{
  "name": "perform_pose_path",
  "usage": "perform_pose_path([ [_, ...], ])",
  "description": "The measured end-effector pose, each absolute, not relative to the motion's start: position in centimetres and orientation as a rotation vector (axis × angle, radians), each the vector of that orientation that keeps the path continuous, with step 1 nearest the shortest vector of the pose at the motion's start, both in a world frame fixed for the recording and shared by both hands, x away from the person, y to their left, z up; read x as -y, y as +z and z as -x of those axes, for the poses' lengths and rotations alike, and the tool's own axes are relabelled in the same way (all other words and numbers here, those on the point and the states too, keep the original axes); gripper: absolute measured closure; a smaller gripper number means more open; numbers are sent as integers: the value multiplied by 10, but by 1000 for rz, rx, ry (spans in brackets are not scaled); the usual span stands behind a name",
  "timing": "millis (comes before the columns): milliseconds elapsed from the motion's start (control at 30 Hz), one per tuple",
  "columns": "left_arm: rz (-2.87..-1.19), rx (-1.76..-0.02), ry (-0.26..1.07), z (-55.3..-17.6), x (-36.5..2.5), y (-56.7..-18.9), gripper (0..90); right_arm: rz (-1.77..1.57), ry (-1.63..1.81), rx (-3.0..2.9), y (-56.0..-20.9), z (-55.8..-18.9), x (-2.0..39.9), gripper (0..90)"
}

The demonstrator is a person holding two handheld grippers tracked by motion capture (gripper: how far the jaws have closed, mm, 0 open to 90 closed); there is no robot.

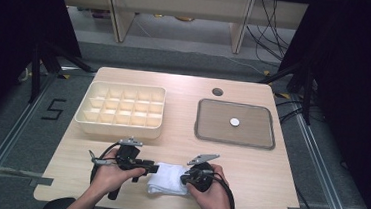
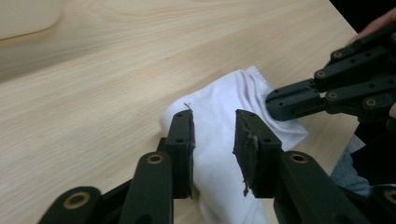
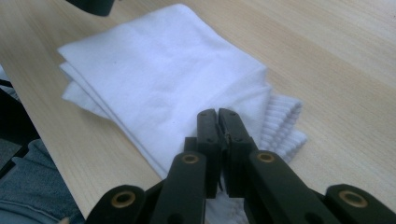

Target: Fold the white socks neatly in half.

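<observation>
Fingers of the left gripper are seen parted, with a clear gap between the two black pads, and the folded white sock lies on the table beneath that gap without being pressed by either pad. Fingers of the right gripper are seen drawn together, pad against pad, over the sock; whether a fold of fabric is pinched between them cannot be told.

From the high view, the sock is found near the front edge of the wooden table, between the two hands. It is flanked by the left gripper on one side and the right gripper on the other. Its ribbed cuff is turned toward the right gripper, just beside the closed jaws.

Farther back on the table, a cream divided box is seen at the left and a flat grey tray at the right, both well apart from the sock. A small white disc rests in the tray.
</observation>
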State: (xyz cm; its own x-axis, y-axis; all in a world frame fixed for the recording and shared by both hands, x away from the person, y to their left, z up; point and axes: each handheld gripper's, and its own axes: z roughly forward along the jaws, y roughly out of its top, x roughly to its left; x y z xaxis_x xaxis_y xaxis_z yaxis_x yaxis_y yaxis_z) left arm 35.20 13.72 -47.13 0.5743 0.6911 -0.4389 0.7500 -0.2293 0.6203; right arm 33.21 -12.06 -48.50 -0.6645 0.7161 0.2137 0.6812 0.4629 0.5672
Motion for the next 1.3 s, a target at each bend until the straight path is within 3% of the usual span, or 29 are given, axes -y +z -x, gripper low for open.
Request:
perform_pose_path([
  [233, -1983, -1234, -179, -355, -142, -485, 539, -1248, 993, -2635, -487, -333, 121, 892],
  [533, -2017, -1243, -331, -359, -135, -498, 553, -1251, 1023, -2629, -490, -334, 123, 899],
  [1000, -1976, -1281, -423, -365, -133, -504, 789, -1268, 1031, -2613, -492, -333, 123, 900],
  [1300, -1930, -1258, -419, -361, -130, -492, 807, -1260, 1028, -2622, -491, -334, 122, 900],
])
